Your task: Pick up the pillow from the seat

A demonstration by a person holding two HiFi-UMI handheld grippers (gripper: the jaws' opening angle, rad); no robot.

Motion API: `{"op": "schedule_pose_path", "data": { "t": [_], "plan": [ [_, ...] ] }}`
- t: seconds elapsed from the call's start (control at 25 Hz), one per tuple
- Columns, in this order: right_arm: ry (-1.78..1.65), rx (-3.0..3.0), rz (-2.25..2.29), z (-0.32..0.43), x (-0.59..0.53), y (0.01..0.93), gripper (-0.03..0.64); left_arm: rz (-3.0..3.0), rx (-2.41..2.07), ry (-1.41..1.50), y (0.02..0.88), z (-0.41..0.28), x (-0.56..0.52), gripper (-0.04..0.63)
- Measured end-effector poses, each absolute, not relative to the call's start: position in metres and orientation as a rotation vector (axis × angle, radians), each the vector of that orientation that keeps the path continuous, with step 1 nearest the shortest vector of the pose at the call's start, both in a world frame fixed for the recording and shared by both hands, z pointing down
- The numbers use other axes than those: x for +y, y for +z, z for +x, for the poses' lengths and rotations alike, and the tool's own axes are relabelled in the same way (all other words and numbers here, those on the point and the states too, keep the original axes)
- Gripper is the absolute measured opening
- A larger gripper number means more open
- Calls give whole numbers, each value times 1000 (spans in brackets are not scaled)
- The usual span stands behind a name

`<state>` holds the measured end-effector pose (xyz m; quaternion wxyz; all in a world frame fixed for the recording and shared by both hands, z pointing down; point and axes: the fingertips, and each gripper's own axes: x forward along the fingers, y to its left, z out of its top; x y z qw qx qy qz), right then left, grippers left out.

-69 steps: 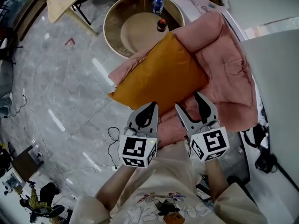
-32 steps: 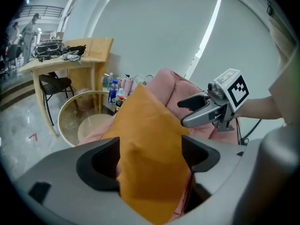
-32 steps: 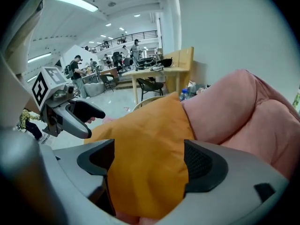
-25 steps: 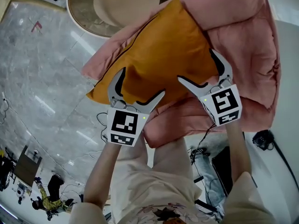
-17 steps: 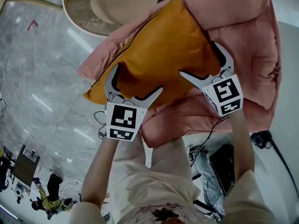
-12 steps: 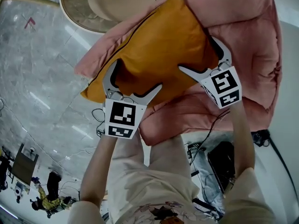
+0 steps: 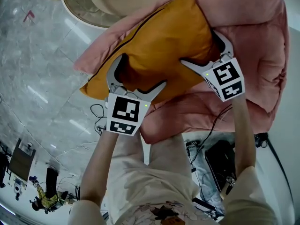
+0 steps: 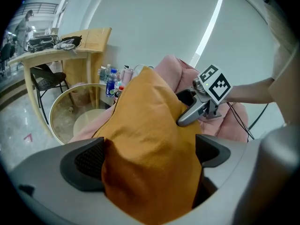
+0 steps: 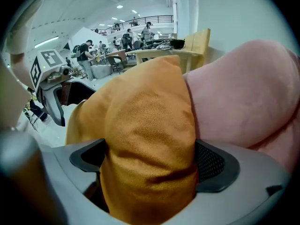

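1. The pink seat (image 7: pixel 255 41) holds the orange pillow (image 7: pixel 159 41). In the head view the pillow lies tilted on the seat's 9 o'clock side. Its corner at 8 o'clock shows against the floor (image 7: pixel 42 78).
2. A round table (image 7: pixel 78 11) with a raised rim stands at 11 o'clock. In the left gripper view some bottles (image 8: pixel 110 81) stand at its far rim.
3. The left gripper (image 7: pixel 143 71) has just been opening its jaws, and they stand very wide. The near edge of the pillow is between them. Its cloth fills most of the gap and lies against one pad, but the jaws do not pinch it.
4. The right gripper (image 7: pixel 199 47) has also just been opening its jaws, and they stand equally wide. The pillow bulges between both pads without being squeezed. The pink seat is just beside the jaw at 3 o'clock.
5. The picture edge at 12 o'clock cuts off the table in the head view. The jaws cover the pillow's near edge. I cannot tell what the bottles contain.
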<state>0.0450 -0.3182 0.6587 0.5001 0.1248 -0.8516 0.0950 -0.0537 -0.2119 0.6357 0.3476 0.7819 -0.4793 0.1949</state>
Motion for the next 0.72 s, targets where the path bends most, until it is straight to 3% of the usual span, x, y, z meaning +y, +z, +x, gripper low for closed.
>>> {"op": "schedule_pose_path", "data": {
  "t": [0.44,0.6,0.72],
  "plan": [
    [277,-2062,283,38,-314,673,580,2055,-1325,536,622,-74,-226,594],
    [260,-2043,289,39,-305,673,512,2079,-1251,581,636,-82,-227,594],
    [258,-2047,292,37,-300,672,497,2041,-1167,666,660,-85,-216,595]
  ]
}}
